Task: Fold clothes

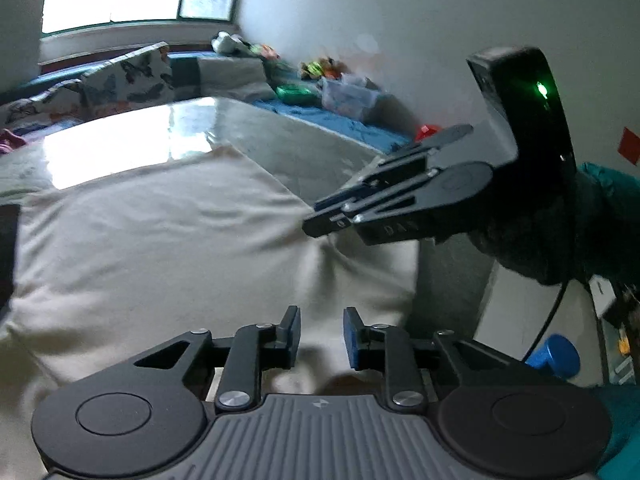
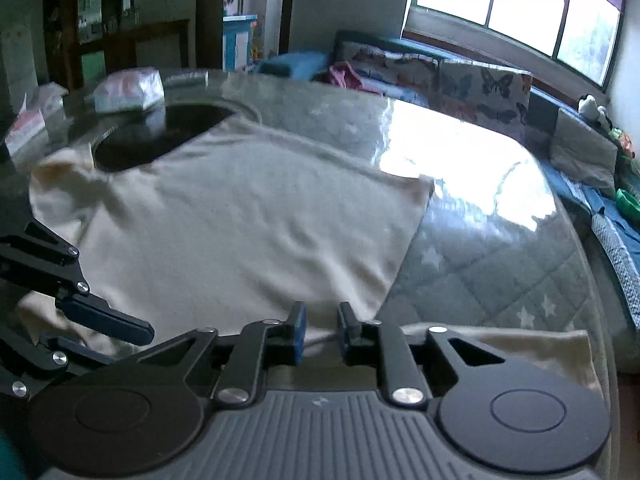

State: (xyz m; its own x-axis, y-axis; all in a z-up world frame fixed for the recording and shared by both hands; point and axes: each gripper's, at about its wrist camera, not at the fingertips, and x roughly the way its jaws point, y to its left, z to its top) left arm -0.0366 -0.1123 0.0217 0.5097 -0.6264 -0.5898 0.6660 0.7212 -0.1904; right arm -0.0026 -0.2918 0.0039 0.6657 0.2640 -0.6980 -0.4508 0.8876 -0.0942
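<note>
Surface: glossy, carries the cream garment, spread fairly flat.
Garment: near edge under both tools — I'd grip it evenly and keep it taut.
Right tool: narrow gap, holding nothing I can see.
Left tool: narrowly parted, empty.
Views: only the right shows the sleeve.
</note>
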